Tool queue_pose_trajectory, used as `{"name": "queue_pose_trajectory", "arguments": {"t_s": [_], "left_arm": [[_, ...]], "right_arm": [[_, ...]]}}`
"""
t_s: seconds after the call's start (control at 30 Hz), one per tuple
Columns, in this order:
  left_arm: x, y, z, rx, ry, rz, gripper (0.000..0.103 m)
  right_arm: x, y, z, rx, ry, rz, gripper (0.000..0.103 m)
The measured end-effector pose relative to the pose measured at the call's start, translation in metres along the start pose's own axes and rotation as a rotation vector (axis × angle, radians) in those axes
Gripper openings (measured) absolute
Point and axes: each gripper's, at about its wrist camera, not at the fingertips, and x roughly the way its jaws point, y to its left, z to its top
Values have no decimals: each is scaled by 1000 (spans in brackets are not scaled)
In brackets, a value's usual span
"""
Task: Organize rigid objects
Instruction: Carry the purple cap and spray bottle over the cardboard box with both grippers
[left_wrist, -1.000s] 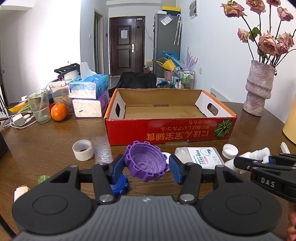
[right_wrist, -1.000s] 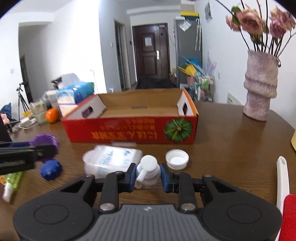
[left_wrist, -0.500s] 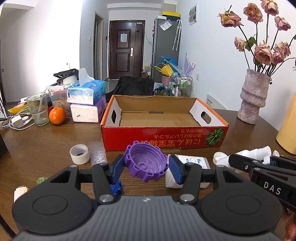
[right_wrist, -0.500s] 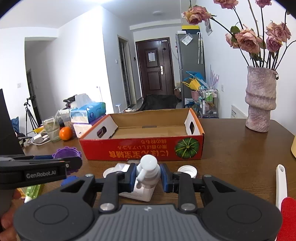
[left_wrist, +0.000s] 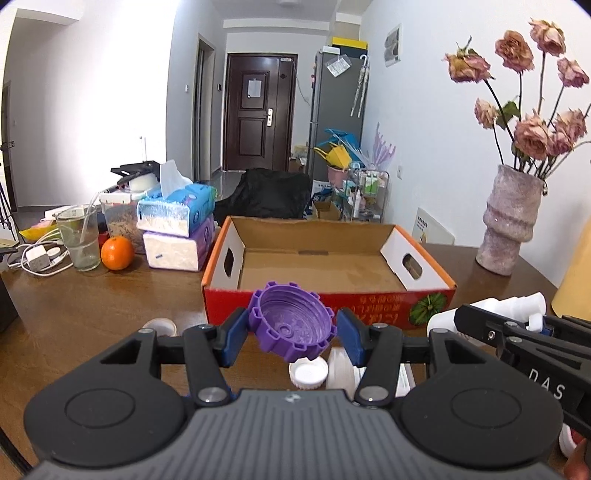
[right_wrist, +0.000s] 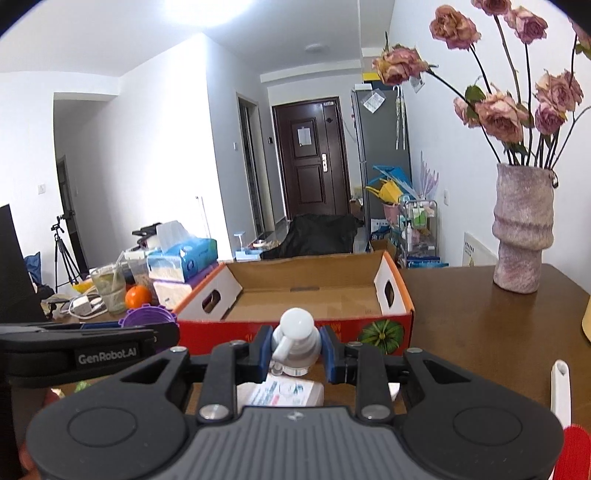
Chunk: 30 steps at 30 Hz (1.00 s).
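My left gripper (left_wrist: 291, 334) is shut on a purple ridged cap (left_wrist: 291, 325) and holds it above the table, just in front of the open red cardboard box (left_wrist: 328, 306). My right gripper (right_wrist: 295, 350) is shut on the white pump top of a white bottle (right_wrist: 295, 339), lifted in front of the same box (right_wrist: 295, 328). The bottle's labelled body (right_wrist: 284, 393) hangs below the fingers. The purple cap also shows in the right wrist view (right_wrist: 147, 318). The box is empty inside.
A white cap (left_wrist: 308, 373) and a tape roll (left_wrist: 160, 326) lie on the wooden table. Tissue packs (left_wrist: 177, 229), an orange (left_wrist: 117, 253) and a glass (left_wrist: 79, 238) stand at the left. A vase of dried roses (left_wrist: 511, 229) stands at the right.
Both grippers have risen from the table with their objects. The purple cap and the white pump bottle now hang higher, level with the box's front wall.
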Motion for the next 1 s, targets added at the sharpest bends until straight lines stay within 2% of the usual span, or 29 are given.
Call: {"name": "queue_pose_trajectory", "arguments": {"t_s": [0.27, 1.0], "left_arm": [[15, 0, 19, -36, -40, 27, 55], [77, -14, 43, -55, -23, 41, 55]], "right_arm": [[14, 1, 18, -14, -45, -11, 27], [76, -19, 34, 21, -29, -34, 27]]}}
